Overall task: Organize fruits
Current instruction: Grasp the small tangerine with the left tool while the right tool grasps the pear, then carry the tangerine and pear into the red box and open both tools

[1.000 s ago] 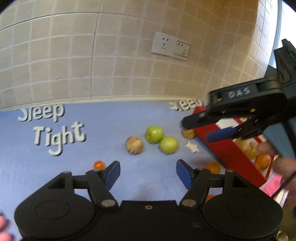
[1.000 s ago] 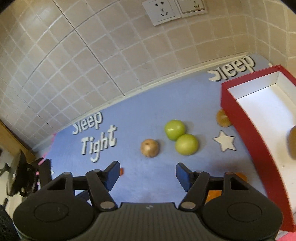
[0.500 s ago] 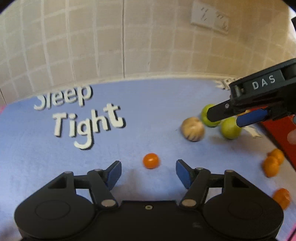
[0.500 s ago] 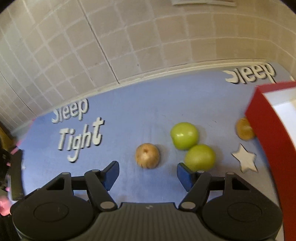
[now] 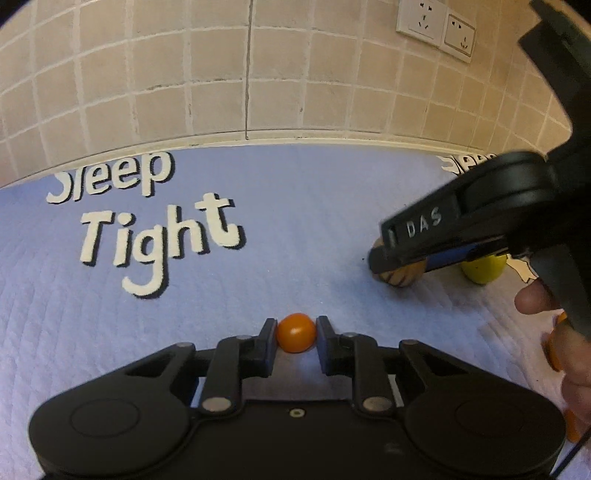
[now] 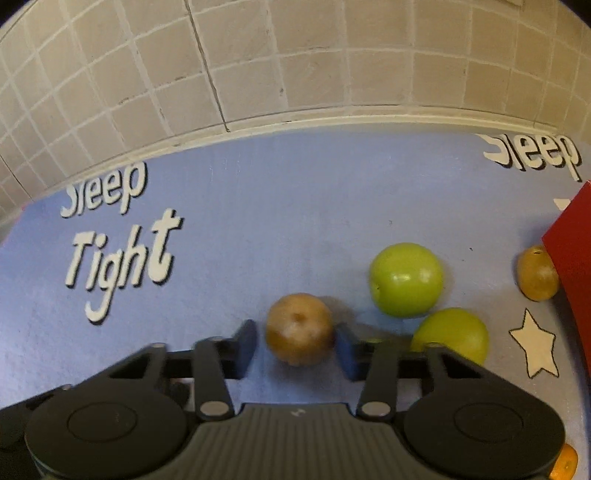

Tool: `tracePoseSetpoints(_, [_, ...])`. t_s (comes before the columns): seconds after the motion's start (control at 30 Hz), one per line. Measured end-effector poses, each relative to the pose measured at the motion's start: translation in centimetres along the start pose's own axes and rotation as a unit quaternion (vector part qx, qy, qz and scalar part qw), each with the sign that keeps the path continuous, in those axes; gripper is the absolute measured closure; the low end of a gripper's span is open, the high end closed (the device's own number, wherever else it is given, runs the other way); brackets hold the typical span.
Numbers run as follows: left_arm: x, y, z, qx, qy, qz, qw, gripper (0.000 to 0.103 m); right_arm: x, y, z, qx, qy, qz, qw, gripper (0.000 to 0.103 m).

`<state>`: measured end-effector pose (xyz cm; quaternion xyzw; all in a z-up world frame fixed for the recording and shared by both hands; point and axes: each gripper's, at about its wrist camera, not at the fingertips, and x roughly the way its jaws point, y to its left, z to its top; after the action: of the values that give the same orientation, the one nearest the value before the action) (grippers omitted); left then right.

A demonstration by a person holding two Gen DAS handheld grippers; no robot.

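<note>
My left gripper [image 5: 295, 338] is shut on a small orange fruit [image 5: 296, 332] that rests on the blue mat [image 5: 295, 206]. My right gripper [image 6: 295, 338] has its jaws around a round brown fruit [image 6: 299, 328]; the right pad touches it and a small gap shows at the left pad. In the left wrist view the right gripper [image 5: 413, 254] hides most of that brown fruit [image 5: 400, 277]. Two green apples [image 6: 406, 278] [image 6: 454, 334] lie just right of the brown fruit.
A red box [image 6: 574, 254] stands at the right edge with another brown fruit [image 6: 537, 273] against it. An orange fruit [image 6: 565, 461] shows at the bottom right. A tiled wall [image 5: 258, 74] with sockets [image 5: 436, 26] backs the mat.
Both grippers moved forward and down to the mat. The left jaws closed on the small orange fruit. The right jaws narrowed around the brown fruit.
</note>
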<state>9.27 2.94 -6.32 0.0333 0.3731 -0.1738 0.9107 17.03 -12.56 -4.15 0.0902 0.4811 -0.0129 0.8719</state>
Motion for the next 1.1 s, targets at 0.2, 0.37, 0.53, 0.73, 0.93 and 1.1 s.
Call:
tracePoseSetpoints(0.2, [-1.4, 0.0, 0.3, -0.012, -0.014, -0.002, 0.9998, 0.078, -2.0, -0.4, -0.4, 0.009, -0.011, 0.024, 1.0, 0.062])
tracePoseSetpoints(0.37, [-4.5, -1.2, 1.8, 0.0, -0.049, -0.002, 0.9988, 0.078, -6.9, -1.3, 0.1, 0.013, -0.058, 0.045, 0.997, 0.062])
tracePoseSetpoints(0.53, [-7.4, -4.1, 4.2, 0.032, -0.094, -0.004, 0.9951, 0.078, -12.9, -4.0, 1.1, 0.035, -0.119, 0.059, 0.991, 0.062])
tracePoseSetpoints(0.73, [-8.8, -8.6, 7.2, 0.071, -0.131, -0.052, 0.9875, 0.078, -20.1, -10.0, 1.5, 0.074, -0.197, 0.028, 0.977, 0.062])
tracePoseSetpoints(0.93, [-8.6, -14.5, 10.9, 0.129, -0.157, -0.118, 0.972, 0.078, -25.8, -18.3, 0.7, 0.137, -0.254, -0.042, 0.957, 0.062])
tracePoseSetpoints(1.1, [-6.7, -20.8, 12.6, 0.182, -0.152, -0.171, 0.9563, 0.078, -26.9, -26.1, -0.7, 0.21, -0.254, -0.092, 0.94, 0.062])
